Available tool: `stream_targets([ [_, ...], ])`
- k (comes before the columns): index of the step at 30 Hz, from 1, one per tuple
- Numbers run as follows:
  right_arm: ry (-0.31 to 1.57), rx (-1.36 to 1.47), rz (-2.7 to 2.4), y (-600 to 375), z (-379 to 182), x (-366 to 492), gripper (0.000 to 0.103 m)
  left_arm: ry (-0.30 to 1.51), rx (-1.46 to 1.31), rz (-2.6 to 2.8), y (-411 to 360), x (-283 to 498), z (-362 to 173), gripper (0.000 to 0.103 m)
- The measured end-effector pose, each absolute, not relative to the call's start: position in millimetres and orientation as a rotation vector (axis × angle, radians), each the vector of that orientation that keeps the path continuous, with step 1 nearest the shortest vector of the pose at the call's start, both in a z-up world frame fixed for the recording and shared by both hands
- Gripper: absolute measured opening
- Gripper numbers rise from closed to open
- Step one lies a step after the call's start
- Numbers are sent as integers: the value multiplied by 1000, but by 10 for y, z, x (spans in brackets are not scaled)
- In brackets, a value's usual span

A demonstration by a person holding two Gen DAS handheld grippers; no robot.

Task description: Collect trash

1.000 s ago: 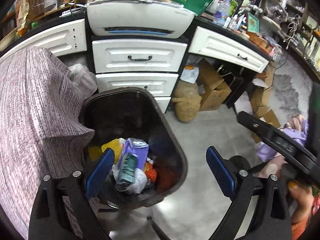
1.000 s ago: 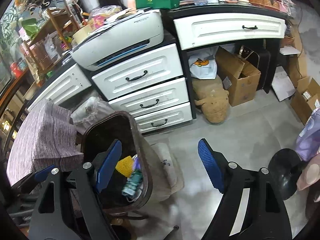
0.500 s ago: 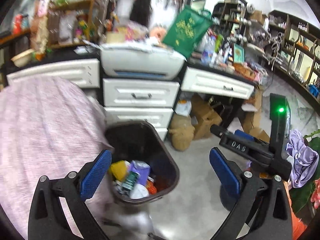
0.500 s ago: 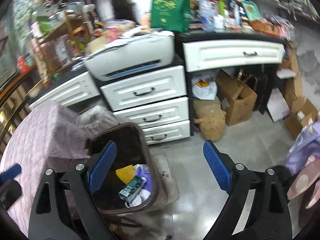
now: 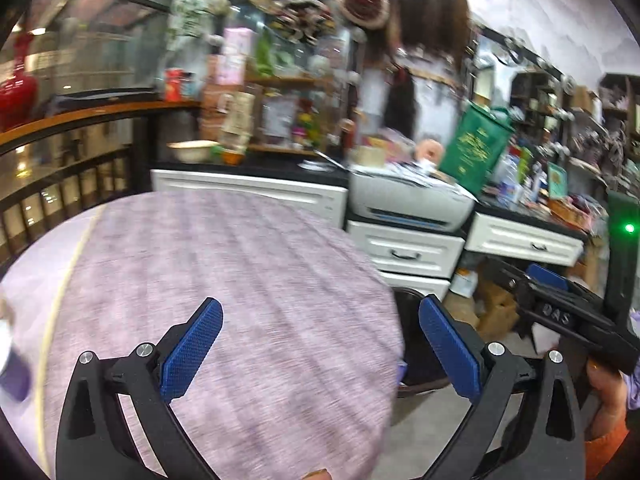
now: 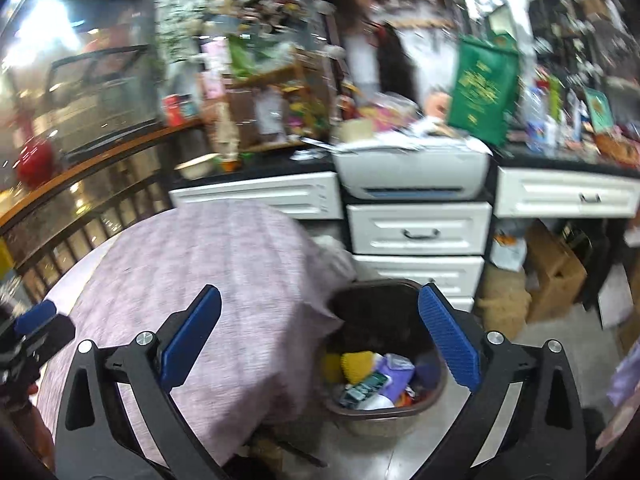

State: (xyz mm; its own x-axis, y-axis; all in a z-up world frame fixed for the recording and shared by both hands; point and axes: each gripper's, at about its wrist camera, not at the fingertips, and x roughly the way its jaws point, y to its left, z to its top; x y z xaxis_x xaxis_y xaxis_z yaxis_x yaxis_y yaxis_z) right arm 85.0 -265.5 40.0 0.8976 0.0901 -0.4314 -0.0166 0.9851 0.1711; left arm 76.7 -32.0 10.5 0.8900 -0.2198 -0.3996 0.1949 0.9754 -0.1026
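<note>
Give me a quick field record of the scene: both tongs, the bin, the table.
left tongs: open, nothing between the pads, over the table
right tongs: open, empty; jaws have just been opening
trash bin: on the floor beside the table, holding mixed trash
table: round, covered by a purple-grey cloth; blurred object at its left edge, cannot identify
background: white drawers, printer on top

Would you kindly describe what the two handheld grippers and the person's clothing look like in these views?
Both the left gripper and the right gripper have matte black angular frames with silver round bolts and two fingers faced with blue textured pads. In the left wrist view, the right gripper's black body bears pale lettering and a lit green lamp. An orange sleeve shows at the wrist.
</note>
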Motion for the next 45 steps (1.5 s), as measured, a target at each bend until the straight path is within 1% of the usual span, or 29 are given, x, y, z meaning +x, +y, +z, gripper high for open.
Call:
stream_targets([
  [6,385,76,129,-2136,445,468,97,368,-64,-75,18,395,123,97],
  [14,313,29,182,-1893,433,0,97,321,-100,-29,180,24,151,97],
  [17,274,30,188,-1890,418,-175,97,306,-96,0,191,-91,148,97],
  [30,239,60,213,-1997,367,-621,97,261,-111,53,269,-418,138,97],
  [45,217,80,219,-2038,366,-669,97,264,-117,44,269,-470,112,97],
])
